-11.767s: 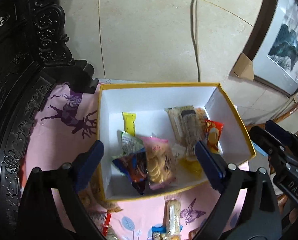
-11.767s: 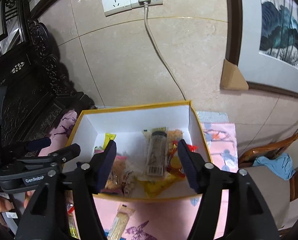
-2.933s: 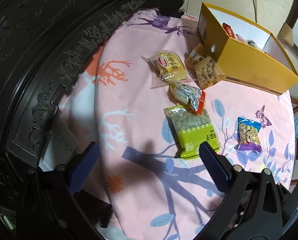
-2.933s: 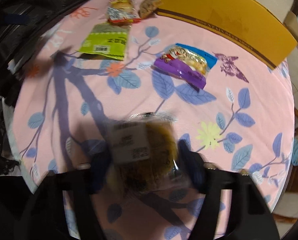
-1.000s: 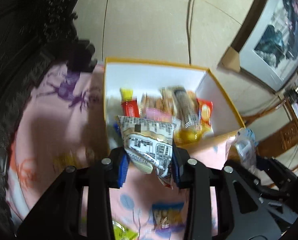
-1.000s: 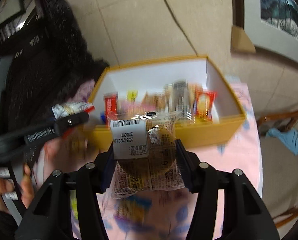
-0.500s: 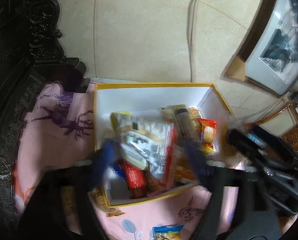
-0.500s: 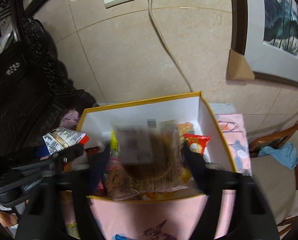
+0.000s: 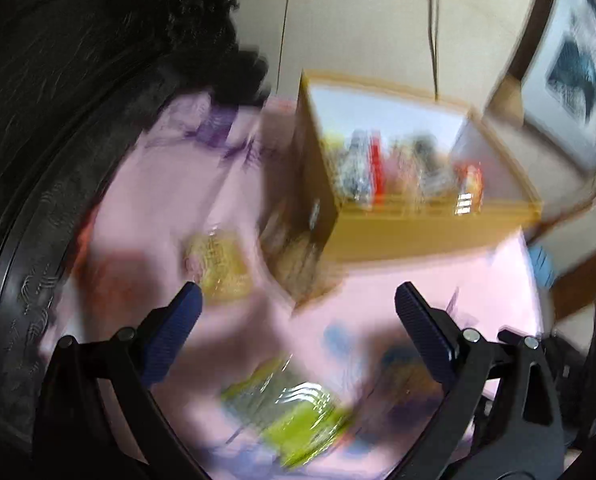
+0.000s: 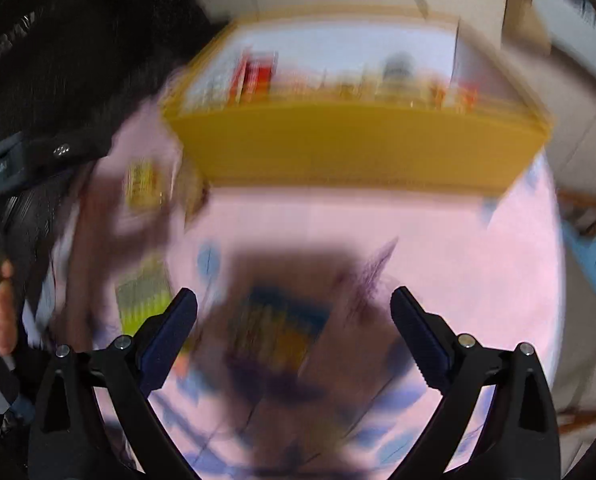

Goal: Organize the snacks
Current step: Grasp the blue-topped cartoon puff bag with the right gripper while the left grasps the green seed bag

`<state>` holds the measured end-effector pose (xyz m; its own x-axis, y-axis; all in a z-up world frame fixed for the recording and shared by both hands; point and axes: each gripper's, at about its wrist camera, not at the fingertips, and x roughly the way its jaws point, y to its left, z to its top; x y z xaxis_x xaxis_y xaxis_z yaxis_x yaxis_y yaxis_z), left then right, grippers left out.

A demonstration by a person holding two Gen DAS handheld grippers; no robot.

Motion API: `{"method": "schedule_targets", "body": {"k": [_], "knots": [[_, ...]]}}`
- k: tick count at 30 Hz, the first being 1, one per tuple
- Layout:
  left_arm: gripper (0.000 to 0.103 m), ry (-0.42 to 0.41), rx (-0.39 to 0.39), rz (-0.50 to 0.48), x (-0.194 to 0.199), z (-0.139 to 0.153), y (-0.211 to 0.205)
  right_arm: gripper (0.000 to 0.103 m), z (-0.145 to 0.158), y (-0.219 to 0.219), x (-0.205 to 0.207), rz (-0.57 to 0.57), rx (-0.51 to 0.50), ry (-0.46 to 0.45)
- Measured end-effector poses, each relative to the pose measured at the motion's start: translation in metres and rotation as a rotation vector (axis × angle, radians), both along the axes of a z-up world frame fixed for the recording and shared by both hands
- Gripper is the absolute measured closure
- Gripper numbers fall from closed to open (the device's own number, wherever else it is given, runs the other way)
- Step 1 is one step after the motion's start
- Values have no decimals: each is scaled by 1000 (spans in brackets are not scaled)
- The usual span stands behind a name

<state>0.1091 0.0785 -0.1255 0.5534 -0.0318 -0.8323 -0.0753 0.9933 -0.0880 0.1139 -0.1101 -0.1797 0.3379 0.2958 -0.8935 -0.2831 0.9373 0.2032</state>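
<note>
Both views are blurred by motion. The yellow box (image 9: 418,236) with several snack packs inside stands at the far side of the pink tablecloth (image 9: 169,200); it also shows in the right wrist view (image 10: 354,148). My left gripper (image 9: 295,312) is open and empty above the cloth, with a green snack pack (image 9: 293,416) below it and a yellow pack (image 9: 217,264) to its left. My right gripper (image 10: 293,312) is open and empty, above a blue and purple snack pack (image 10: 277,328). A green pack (image 10: 141,300) and a yellow pack (image 10: 141,184) lie to its left.
A dark carved wooden chair (image 9: 57,120) curves around the table's left side. A tiled wall with a cable (image 9: 434,20) and a framed picture (image 9: 578,72) stand behind the box. A blue cloth (image 10: 590,260) lies on a chair at the right.
Both grippers have let go of their snack packs into the yellow box, opened, and pulled back and down toward the packs on the cloth.
</note>
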Motion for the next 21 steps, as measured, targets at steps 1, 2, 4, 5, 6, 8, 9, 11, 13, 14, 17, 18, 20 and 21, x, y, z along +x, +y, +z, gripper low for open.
{"method": "schedule_targets", "body": {"k": [1,2,4,5,6,8,9,11,13,14,17,18,20,21], "knots": [[4,25,7,-5,-16,-8,3,5,-12,2,-7,-15,13,37],[4,39,8,-3,-25,-13,6,5,-20,3,-12,-29,23,58],[4,72,3,4,-46,-21,14,5,-31,7,-17,-55,21,79],[4,87,6,10,-55,-25,19,5,-33,8,-16,-63,20,82],[4,94,6,16,-58,-26,21,5,-35,10,-15,-69,17,79],[4,110,-2,35,-62,-29,28,5,-38,15,-14,-87,-9,60],[4,116,-3,44,-62,-29,30,5,-40,19,-12,-98,-25,49],[4,115,-1,53,-62,-30,33,5,-48,25,-7,-120,-74,35],[4,117,11,47,-65,-31,30,4,-59,27,-3,-129,-109,40],[4,123,18,40,-67,-32,27,5,-61,31,-7,-122,-138,0],[4,146,26,27,-70,-39,21,9,-65,33,-15,-117,-159,-61],[4,154,26,25,-70,-42,19,13,-65,33,-16,-121,-160,-75],[4,167,22,23,-70,-48,17,28,-64,31,-15,-120,-163,-109],[4,169,21,24,-69,-50,16,33,-63,29,-14,-117,-161,-115]]}}
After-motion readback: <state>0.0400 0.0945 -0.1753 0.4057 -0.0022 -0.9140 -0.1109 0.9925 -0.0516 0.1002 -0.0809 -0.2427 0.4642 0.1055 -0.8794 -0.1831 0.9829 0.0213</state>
